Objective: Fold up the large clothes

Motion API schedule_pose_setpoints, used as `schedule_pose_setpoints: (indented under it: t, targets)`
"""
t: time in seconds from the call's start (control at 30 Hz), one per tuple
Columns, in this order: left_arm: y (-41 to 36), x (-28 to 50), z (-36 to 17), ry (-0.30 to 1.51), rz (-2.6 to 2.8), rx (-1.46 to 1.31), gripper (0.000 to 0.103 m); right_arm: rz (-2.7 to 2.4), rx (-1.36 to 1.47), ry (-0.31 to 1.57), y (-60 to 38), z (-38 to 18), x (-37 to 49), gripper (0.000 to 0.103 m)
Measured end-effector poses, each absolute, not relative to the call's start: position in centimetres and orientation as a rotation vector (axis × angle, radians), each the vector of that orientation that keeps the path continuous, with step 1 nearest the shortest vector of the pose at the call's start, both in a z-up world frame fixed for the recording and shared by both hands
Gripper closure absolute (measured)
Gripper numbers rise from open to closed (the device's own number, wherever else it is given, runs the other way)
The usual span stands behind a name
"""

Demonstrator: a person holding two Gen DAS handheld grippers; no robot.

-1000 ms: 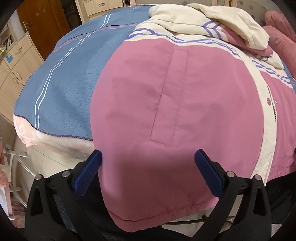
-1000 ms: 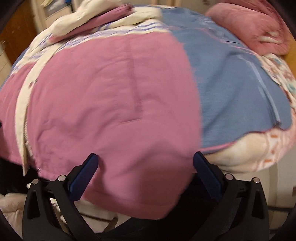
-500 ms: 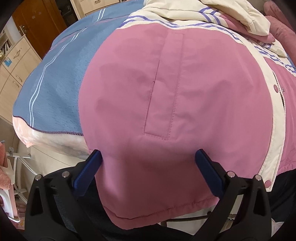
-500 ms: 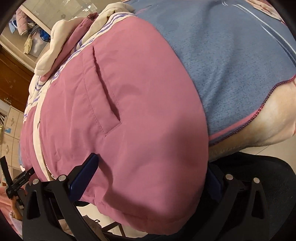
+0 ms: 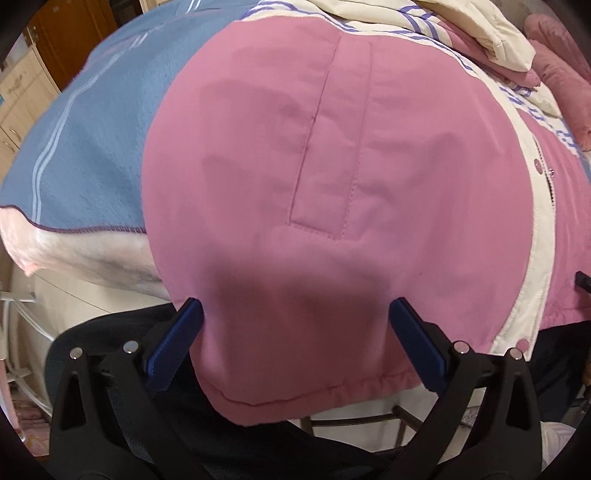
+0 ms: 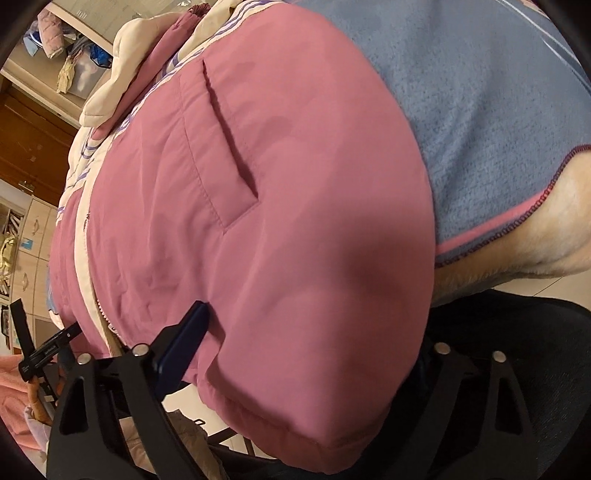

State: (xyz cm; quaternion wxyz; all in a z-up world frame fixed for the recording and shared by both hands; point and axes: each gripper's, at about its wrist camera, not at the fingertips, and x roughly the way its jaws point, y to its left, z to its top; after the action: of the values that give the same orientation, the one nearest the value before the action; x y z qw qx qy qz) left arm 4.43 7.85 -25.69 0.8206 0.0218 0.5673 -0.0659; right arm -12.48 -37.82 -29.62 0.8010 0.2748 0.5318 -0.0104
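Blue blanket (image 5: 92, 147) with pale stripes covers the bed at the left of the left wrist view, and a cream fluffy layer (image 5: 85, 254) shows under its stitched edge. Beside it, over most of the view, lies the pink jacket (image 5: 332, 166), spread flat on the blanket with its front up. A welt pocket (image 5: 328, 155) runs down its middle. To the right comes the cream front placket (image 5: 543, 229) with snap buttons, and at the top right the cream hood (image 5: 480, 26) is bunched. The hem of the jacket hangs over the bed edge toward the camera. The left gripper (image 5: 295, 332) stands with its jaws wide apart, one blue pad on each side of the lower part of the jacket; the pads seem near the cloth but not pressing it.

In the right wrist view, wooden cupboards (image 6: 29, 229) are at the far left. The same pink jacket (image 6: 295, 184) fills the middle, tilted, with its other pocket (image 6: 225, 147) open as a slit. The blue blanket (image 6: 498, 110) is at the right. The right gripper (image 6: 306, 339) has the bottom corner of the jacket between its jaws, which are closing. Only its left blue pad (image 6: 184, 343) is visible, just beside the cloth; the other pad is hidden behind the jacket.
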Motion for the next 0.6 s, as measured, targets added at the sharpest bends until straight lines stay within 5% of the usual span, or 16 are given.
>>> schedule_pose_setpoints:
  t: [0.17, 0.23, 0.37, 0.47, 0.6]
  targets:
    - [10.8, 4.6, -25.1, 1.196, -0.256, -0.098, 0.015, -0.003, 0.602, 1.140, -38.3, -29.0, -13.3, 0.034]
    - [12.4, 4.7, -25.1, 1.197, -0.270, -0.146, 0.035, 0.007, 0.604, 1.135, -38.1, -28.8, -13.3, 0.041]
    - [13.9, 4.5, -25.2, 1.199, -0.287, -0.179, 0.057, 0.032, 0.536, 1.133, -37.2, -28.1, -13.4, 0.055]
    - [14.4, 4.0, -25.3, 1.205, -0.289, -0.189, 0.053, 0.027, 0.523, 1.142, -37.2, -28.2, -13.2, 0.052]
    - [16.6, 4.0, -24.2, 1.178, -0.182, -0.172, 0.014, 0.007, 0.574, 1.152, -38.0, -28.5, -13.4, 0.043]
